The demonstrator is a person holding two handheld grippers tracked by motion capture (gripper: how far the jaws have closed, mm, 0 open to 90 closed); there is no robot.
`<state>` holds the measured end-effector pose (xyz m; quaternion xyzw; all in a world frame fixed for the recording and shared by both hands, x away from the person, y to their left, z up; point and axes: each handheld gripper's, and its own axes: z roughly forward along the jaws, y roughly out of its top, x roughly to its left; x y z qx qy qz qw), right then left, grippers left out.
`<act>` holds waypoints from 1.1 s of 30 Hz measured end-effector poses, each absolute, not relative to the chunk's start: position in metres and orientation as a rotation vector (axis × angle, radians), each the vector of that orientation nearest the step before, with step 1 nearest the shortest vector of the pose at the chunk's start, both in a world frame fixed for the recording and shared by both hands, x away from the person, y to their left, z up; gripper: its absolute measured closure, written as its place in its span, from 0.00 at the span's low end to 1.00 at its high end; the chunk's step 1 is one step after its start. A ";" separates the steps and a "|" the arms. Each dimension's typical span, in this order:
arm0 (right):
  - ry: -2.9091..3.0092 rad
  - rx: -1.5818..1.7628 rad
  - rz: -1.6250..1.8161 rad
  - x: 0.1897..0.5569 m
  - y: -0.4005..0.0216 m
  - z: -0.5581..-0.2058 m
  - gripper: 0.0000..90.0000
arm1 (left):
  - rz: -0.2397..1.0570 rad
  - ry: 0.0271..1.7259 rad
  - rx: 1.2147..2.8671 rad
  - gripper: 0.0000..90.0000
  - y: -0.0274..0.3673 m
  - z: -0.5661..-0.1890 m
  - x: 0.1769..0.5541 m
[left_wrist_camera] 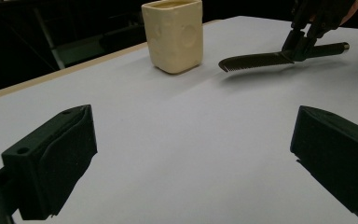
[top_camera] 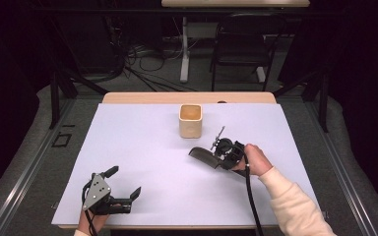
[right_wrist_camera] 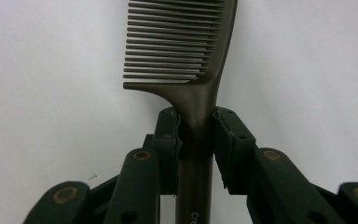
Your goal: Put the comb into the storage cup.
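On the left side of the white table (top_camera: 142, 147), near the front edge, the left gripper (top_camera: 126, 183) rests low in the person's hand. Its two black jaws stand wide apart, and there is nothing between them. Further back, near the middle of the table, a cream cup (top_camera: 191, 120) stands upright. To the right of the cup is the right gripper (top_camera: 225, 153). Its jaws are squeezed tight on the handle of a dark comb (right_wrist_camera: 186, 51). The comb is lifted a little above the table, lying almost flat, with its teeth end sticking out to the left, near the cup but not touching it.
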<state>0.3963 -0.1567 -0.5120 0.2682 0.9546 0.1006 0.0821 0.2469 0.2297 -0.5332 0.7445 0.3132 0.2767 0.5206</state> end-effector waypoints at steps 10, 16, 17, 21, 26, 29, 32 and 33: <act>2.829 0.808 0.394 0.390 -0.162 -0.500 0.80 | 0.663 0.750 1.785 0.00 0.230 -0.533 0.247; 2.797 0.837 0.480 0.386 -0.167 -0.495 0.80 | 0.666 0.753 1.784 0.00 0.230 -0.533 0.247; 2.792 0.832 0.498 0.385 -0.168 -0.494 0.80 | 0.665 0.755 1.784 0.00 0.230 -0.533 0.247; 2.775 0.839 0.524 0.383 -0.171 -0.492 0.80 | 0.665 0.753 1.784 0.00 0.229 -0.533 0.246; 2.770 0.857 0.567 0.380 -0.175 -0.489 0.80 | 0.664 0.752 1.784 0.00 0.230 -0.533 0.246; 2.769 0.860 0.602 0.378 -0.179 -0.487 0.80 | 0.665 0.752 1.783 0.00 0.230 -0.533 0.246; 2.761 0.869 0.629 0.376 -0.182 -0.485 0.80 | 0.666 0.753 1.783 0.00 0.229 -0.533 0.247; 2.755 0.869 0.645 0.376 -0.183 -0.485 0.80 | 0.666 0.753 1.785 0.00 0.229 -0.533 0.247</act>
